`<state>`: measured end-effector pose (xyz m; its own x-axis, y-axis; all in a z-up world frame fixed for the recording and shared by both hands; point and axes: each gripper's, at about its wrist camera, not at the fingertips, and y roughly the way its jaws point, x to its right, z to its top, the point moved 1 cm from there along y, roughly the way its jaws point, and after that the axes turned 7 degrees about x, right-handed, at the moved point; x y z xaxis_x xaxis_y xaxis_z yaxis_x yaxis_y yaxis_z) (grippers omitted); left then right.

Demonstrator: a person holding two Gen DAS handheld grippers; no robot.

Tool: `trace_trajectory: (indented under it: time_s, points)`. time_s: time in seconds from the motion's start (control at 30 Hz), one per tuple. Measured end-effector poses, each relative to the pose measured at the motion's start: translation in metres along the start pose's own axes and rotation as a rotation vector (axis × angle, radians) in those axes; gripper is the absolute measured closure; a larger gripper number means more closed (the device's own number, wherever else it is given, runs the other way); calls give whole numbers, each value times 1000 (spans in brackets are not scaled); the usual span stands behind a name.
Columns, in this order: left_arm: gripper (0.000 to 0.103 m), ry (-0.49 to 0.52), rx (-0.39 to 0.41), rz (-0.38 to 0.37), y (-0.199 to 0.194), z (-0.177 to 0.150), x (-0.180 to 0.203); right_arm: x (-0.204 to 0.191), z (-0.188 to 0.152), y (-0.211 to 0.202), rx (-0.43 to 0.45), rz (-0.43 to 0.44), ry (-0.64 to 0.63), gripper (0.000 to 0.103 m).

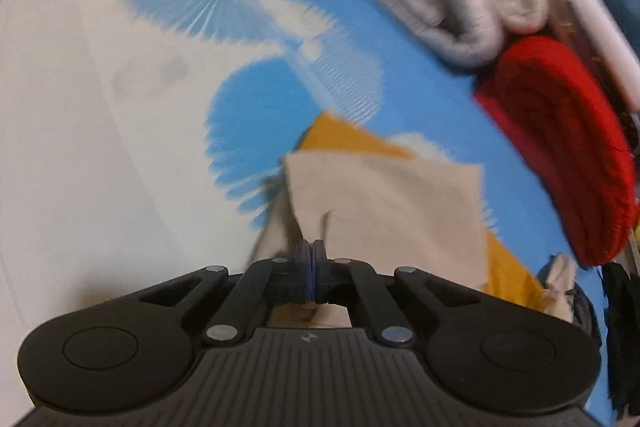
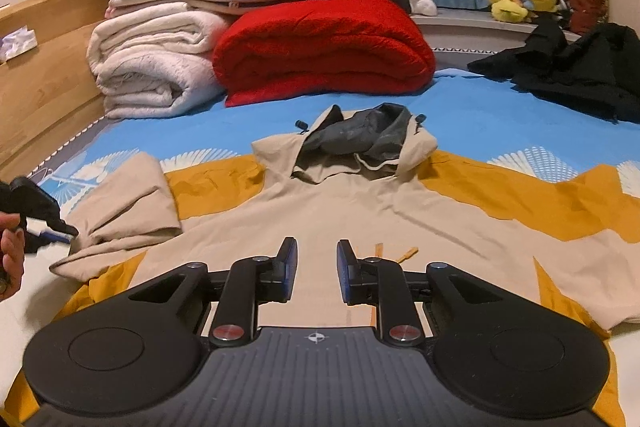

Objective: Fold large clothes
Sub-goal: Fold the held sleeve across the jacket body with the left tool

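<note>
Two grippers are at work over one beige and mustard hooded jacket (image 2: 360, 211), which lies spread flat on the blue patterned bedsheet (image 2: 480, 107), hood toward the folded blankets. The left gripper (image 1: 311, 259) has its pads pressed together on a fold of the left sleeve (image 1: 384, 195); in the right wrist view it sits at the far left edge, with the sleeve cuff already doubled inward. The right gripper (image 2: 317, 267) hovers above the jacket's lower body, fingers spread with nothing between them.

Risks noted:
- The left pinch appears to catch only a thin ridge of cloth. A quick pull could strip it free and let the sleeve fall back.
- Only one side is held. Dragging the sleeve across may skew the whole garment on the sheet, since nothing pins the body.
- The red blanket (image 2: 324, 47) and black garment (image 2: 572, 67) lie well apart and pose no obstruction.
</note>
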<state>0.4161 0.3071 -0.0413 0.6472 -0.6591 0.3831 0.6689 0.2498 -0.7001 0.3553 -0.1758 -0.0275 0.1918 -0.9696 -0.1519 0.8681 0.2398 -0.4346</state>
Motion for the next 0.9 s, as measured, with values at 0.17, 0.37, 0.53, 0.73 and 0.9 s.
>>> trace_trajectory:
  time_s: [0.17, 0.37, 0.53, 0.73, 0.9]
  points:
    - [103, 247, 194, -296, -58, -11, 69, -5, -1, 0, -7, 21, -25, 81]
    - [103, 503, 191, -761, -118, -70, 138, -12, -4, -1, -16, 36, -71, 72]
    - [103, 567, 83, -953, -130, -108, 161, -18, -5, -2, -16, 53, -85, 69]
    - [103, 666, 114, -1224, -171, -136, 168, -28, -10, -2, -22, 73, -150, 57]
    - [100, 554, 170, -783, -112, -105, 154, -31, -10, -2, -20, 68, -165, 57]
